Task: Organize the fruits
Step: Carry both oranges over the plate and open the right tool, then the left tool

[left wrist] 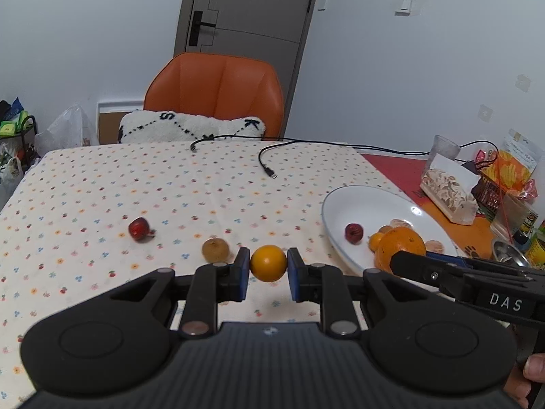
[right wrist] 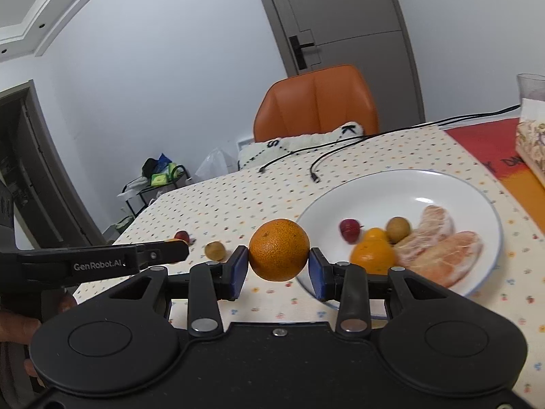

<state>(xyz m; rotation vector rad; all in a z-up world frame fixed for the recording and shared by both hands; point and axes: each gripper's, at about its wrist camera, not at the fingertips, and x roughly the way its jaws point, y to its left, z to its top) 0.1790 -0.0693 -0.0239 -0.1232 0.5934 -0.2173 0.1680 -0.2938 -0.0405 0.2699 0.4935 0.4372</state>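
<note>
My left gripper (left wrist: pixel 268 267) is shut on a small smooth orange fruit (left wrist: pixel 268 261), its blue pads pressing both sides. A red fruit (left wrist: pixel 139 228) and a brown fruit (left wrist: pixel 214 250) lie on the dotted tablecloth just beyond it. My right gripper (right wrist: pixel 278 267) is shut on a large orange (right wrist: pixel 278 248), held by the near left rim of the white plate (right wrist: pixel 374 197). On the plate are a red fruit (right wrist: pixel 349 229), a small orange fruit (right wrist: pixel 373 255), a brown fruit (right wrist: pixel 398 229) and peeled citrus segments (right wrist: pixel 442 252).
A black cable (left wrist: pixel 267 167) lies across the far part of the table. An orange chair (left wrist: pixel 218 88) with a white cushion stands behind it. Snack bags, a box (left wrist: pixel 449 191), a clear cup and cans crowd the right edge. The other gripper's finger (right wrist: pixel 163 252) reaches in from the left.
</note>
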